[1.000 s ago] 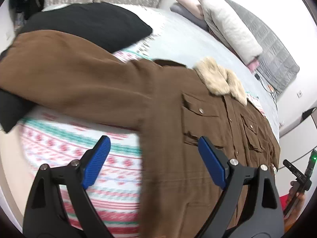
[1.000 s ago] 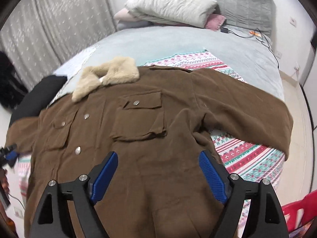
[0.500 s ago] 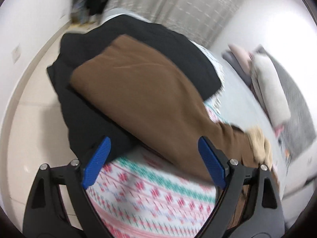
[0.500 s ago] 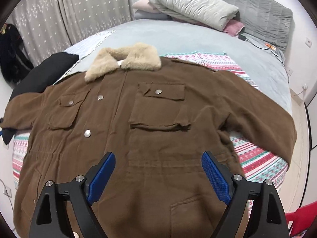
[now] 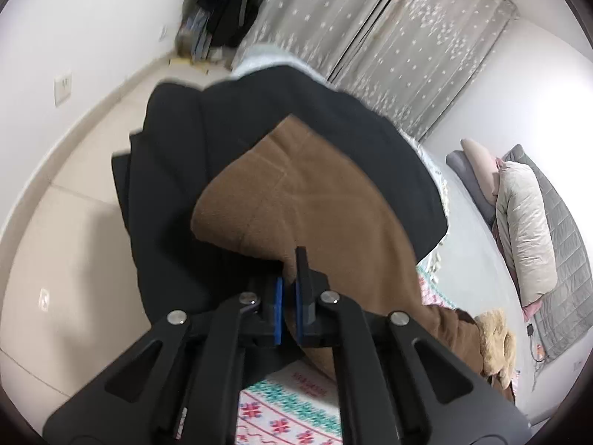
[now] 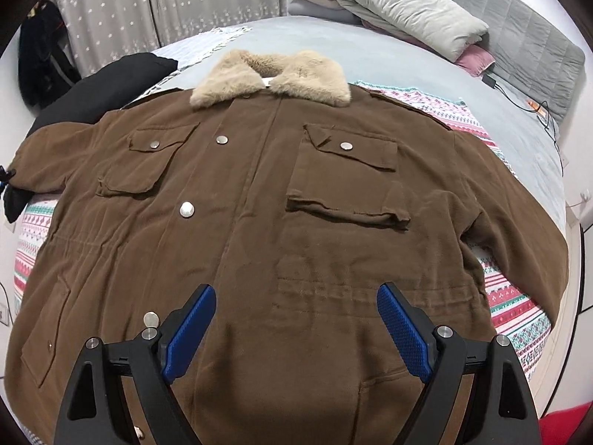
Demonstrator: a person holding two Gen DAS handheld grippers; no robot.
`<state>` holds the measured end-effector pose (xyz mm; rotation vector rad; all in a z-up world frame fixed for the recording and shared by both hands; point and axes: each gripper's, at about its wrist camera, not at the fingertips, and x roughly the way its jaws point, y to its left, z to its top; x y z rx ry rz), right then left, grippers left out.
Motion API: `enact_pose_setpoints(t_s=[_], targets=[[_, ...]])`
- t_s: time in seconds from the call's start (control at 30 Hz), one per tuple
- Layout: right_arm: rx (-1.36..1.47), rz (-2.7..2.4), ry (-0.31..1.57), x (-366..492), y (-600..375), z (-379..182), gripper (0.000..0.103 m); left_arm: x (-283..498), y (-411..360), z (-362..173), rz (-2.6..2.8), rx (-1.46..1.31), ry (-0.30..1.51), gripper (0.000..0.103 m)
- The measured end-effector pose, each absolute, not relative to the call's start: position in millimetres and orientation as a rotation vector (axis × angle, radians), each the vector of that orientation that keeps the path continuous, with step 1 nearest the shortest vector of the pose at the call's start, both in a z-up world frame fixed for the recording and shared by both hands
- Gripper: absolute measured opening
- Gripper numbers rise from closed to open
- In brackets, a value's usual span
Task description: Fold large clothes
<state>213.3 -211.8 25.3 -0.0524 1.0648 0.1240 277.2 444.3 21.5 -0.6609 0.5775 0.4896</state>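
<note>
A brown coat [image 6: 259, 204] with a beige fur collar [image 6: 270, 81] lies face up and spread flat on the bed. In the right wrist view my right gripper [image 6: 295, 291] hovers open above the coat's waist, nothing between its blue pads. In the left wrist view one brown sleeve [image 5: 315, 200] rests across a black garment [image 5: 178, 170] at the bed's corner. My left gripper [image 5: 291, 267] is at that sleeve's lower edge near the cuff, its jaws closing tight with the fabric's edge pinched between the pads.
A patterned red, white and green blanket [image 6: 511, 296] lies under the coat. Pillows [image 6: 404, 11] and a grey quilt are stacked at the head of the bed, with a charger cable [image 6: 493, 81] nearby. Pale floor tiles [image 5: 66, 222] and a curtain [image 5: 389, 37] lie beyond the bed's corner.
My left gripper swung from the coat's body out to the sleeve end, moved in on it and went from wide open to shut. My right gripper dropped closer over the coat, still open.
</note>
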Motion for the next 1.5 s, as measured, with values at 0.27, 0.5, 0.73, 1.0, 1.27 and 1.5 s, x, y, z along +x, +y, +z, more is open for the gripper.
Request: enact_pose_setpoints(t_s=[0.27,0.5,0.73,1.0,1.27,1.5], targets=[[-0.020,0.130,1.049,211.8,-220.7,32.6,0.090,288.5,363.8,113.9,0.295,-0.504,0.395,0.005],[0.023,0.124,1.054,214.3,-230.8,33.2,0.090,316.2,251.2,167.2,0.029,-0.372,0.390,0.005],[0.024,0.125,1.061,214.2,-231.4,30.7,0.090,336.8,143.1,152.3,-0.202,-0.325,0.493,0.005],[0.053,0.126,1.087,217.4,-237.5,19.1,0.090,344.0,42.4,83.9,-0.366,-0.164,0.755,0.030],[0.102,0.129,1.118,220.5,-245.0,9.3,0.090,317.4,141.1,60.0,-0.175,-0.328,0.699,0.052],[0.469,0.339,1.137,228.5,-243.2,9.4,0.090,313.8,203.0,8.5,-0.007,-0.359,0.674,0.048]])
